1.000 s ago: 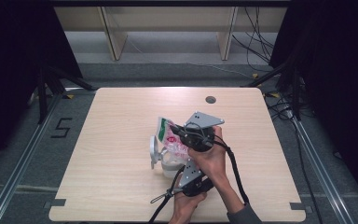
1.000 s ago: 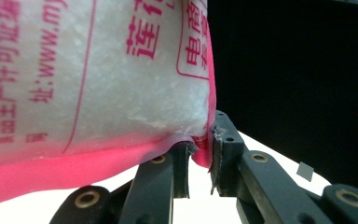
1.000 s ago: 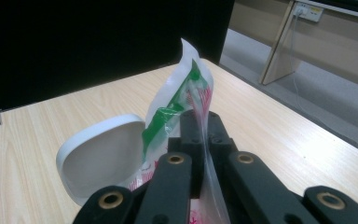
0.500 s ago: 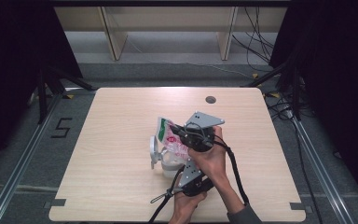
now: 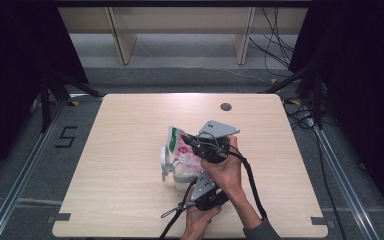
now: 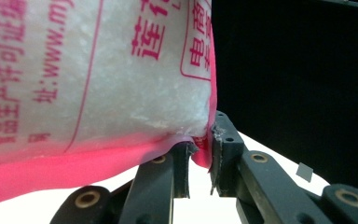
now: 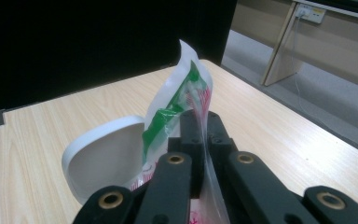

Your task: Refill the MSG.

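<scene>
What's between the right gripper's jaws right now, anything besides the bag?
Only the bag: the right gripper view shows the right gripper clamped on its thin film near the top edge, nothing else between the jaws. The white container sits beside them, behind the bag.

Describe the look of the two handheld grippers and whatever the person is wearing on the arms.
Both grippers are black, each topped by a grey three-cornered plate: right gripper, left gripper. Black cables trail back from them. Their jaws are black linkages with brass-coloured pivot pins. A grey sleeve cuff covers the right forearm.

bag (image 5: 182, 147) above container (image 5: 170, 167), mid-table (image 5: 120, 150)
</scene>
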The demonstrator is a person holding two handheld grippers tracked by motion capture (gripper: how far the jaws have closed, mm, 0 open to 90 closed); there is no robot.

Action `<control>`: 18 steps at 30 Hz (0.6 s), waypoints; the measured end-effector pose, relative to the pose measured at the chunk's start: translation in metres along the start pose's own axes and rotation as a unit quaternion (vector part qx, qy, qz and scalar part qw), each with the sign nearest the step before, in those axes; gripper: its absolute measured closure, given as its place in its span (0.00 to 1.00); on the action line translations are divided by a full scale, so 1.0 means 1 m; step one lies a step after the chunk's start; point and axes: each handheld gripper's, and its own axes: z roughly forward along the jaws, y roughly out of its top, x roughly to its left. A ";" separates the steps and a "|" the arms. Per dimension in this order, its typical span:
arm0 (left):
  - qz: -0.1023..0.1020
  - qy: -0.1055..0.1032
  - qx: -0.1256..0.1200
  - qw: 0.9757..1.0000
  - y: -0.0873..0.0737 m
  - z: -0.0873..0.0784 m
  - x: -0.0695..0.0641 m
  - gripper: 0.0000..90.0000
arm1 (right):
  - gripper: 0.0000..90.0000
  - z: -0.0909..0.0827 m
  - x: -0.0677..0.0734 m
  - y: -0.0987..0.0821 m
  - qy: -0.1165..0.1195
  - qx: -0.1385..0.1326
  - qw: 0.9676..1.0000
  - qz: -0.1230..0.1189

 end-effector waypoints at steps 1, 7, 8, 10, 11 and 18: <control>0.001 0.000 0.000 1.000 0.000 0.000 0.000 0.88 | 1.00 0.000 0.000 0.000 -0.001 0.000 1.000 0.001; -0.001 0.001 -0.001 1.000 0.000 0.000 0.000 0.88 | 1.00 0.000 0.001 0.001 -0.005 -0.007 1.000 -0.008; -0.001 0.001 0.000 1.000 0.000 0.000 0.001 0.88 | 1.00 0.001 0.000 0.001 -0.016 -0.016 1.000 -0.018; -0.005 -0.001 0.000 1.000 0.000 0.000 0.001 0.88 | 1.00 0.001 0.001 0.000 -0.006 -0.003 1.000 -0.010; -0.005 -0.001 0.001 1.000 0.000 0.000 0.001 0.88 | 1.00 0.002 0.002 0.000 -0.009 -0.005 1.000 -0.008; -0.003 -0.002 0.000 1.000 0.000 0.000 0.001 0.88 | 1.00 0.001 0.001 0.000 -0.012 -0.013 1.000 -0.008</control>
